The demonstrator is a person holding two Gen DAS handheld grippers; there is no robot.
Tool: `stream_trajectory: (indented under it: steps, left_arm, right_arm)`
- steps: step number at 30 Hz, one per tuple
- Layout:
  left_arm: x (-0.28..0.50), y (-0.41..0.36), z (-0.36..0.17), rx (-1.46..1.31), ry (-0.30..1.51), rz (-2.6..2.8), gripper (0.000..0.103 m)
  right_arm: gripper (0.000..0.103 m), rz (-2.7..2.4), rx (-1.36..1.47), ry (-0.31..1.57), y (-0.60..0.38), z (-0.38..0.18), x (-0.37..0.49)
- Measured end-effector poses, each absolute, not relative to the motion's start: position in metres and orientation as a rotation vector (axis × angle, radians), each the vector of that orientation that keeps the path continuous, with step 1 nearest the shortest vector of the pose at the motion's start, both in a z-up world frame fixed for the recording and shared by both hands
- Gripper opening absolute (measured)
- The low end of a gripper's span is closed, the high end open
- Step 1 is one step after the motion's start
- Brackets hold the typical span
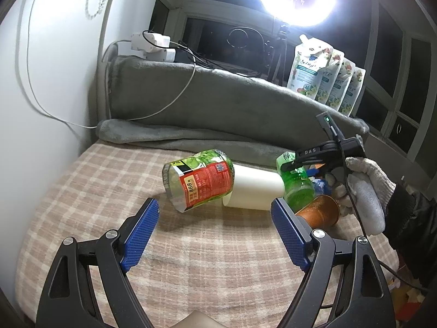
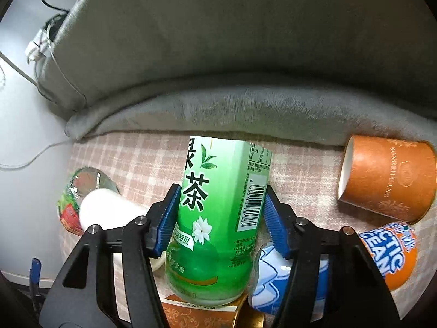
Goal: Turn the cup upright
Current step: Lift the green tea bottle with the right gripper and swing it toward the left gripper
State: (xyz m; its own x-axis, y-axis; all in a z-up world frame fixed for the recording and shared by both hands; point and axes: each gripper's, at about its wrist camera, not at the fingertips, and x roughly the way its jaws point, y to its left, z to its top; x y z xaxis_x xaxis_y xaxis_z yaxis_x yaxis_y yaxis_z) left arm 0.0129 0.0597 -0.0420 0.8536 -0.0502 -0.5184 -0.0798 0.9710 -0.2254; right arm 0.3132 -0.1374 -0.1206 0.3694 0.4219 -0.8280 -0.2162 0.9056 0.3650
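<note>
The right gripper [image 2: 221, 218] was clamped on a green tea cup [image 2: 218, 218], a cut-off green tea bottle with a leaf, a white flower and a barcode on its label. Both blue pads [image 2: 166, 221] pressed its sides. The cup stood roughly upright between them, its cut rim at the top; its inside could not be seen. In the left wrist view the same cup [image 1: 296, 188] hung in that gripper [image 1: 293, 164], held by a gloved hand [image 1: 366, 188].

The left gripper [image 1: 215, 232] hovered with its jaws wide apart and nothing between them, above the beige checked cloth [image 1: 95, 191].

Beyond its fingertips a clear cup with a red and green label [image 1: 199, 183], cut from a bottle, lay on its side on the cloth. A white paper cup [image 1: 256, 190] lay on its side too, its closed end pushed into the clear cup's mouth. A copper-coloured cup [image 1: 319, 209] lay just beside the right gripper's load.

From the right wrist, an orange paper cup [image 2: 387, 177] lay on its side at the far right, its white inside showing nothing in it. An orange Arctic Ocean can [image 2: 393, 254] and a blue and white container [image 2: 270, 276] lay close under the right finger. A grey fleece blanket [image 2: 245, 104] was bunched along the far edge of the cloth.
</note>
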Motion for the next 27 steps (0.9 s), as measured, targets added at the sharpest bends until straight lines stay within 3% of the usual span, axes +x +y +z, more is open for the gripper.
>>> stream_trajectory:
  steps: [9,14,27]
  left_arm:
    - [0.006,0.060,-0.034,-0.230,0.529,0.029,0.084]
    - [0.003,0.064,-0.027,-0.230,0.527,0.026,0.084]
    - [0.007,0.063,-0.039,-0.293,0.668,-0.058,0.084]
  right_arm:
    - [0.061,0.483,0.317,0.987,-0.149,-0.072,0.275]
    - [0.061,0.615,0.360,1.000,-0.136,-0.061,0.220]
    - [0.061,0.751,0.400,1.264,-0.079,-0.136,0.134]
